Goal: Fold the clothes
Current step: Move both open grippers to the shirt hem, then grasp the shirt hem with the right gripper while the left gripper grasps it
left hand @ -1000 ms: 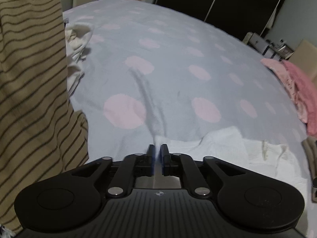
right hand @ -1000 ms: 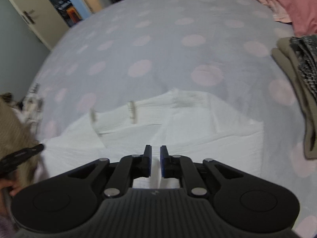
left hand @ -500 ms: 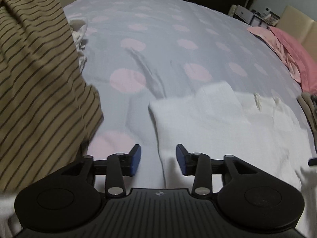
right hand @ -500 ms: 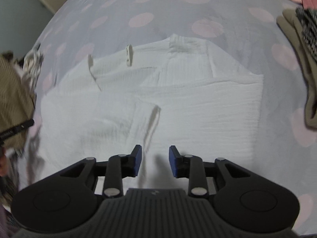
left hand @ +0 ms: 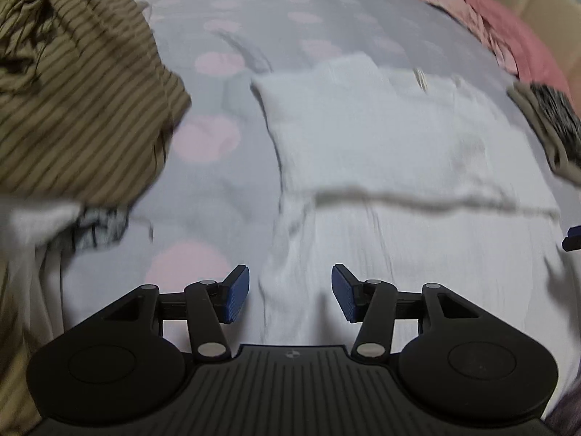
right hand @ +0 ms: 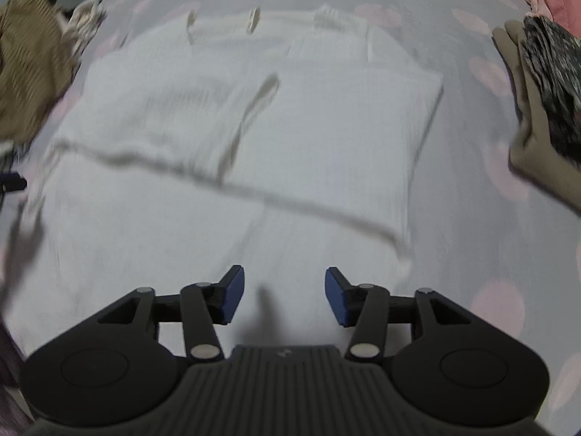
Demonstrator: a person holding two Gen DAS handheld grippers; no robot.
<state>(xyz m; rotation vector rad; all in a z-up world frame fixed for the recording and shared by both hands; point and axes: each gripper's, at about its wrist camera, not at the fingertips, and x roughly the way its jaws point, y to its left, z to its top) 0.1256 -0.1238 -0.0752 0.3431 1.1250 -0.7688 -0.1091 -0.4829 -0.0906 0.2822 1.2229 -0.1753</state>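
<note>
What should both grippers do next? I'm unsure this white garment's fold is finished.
Probably lower both and grip the near hem. The left gripper and right gripper, jaws just opened, hold nothing above the white garment, whose far part already lies folded toward them on the spotted bedsheet.

Both the left gripper (left hand: 290, 292) and right gripper (right hand: 284, 296) have just been opening, releasing the white crinkled cotton garment (right hand: 290, 138), whose far half now lies folded over the near half.

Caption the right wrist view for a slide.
Open right tongs hover over a white garment folded on the polka-dot bedspread, jaws just opened, nothing between them.
</note>
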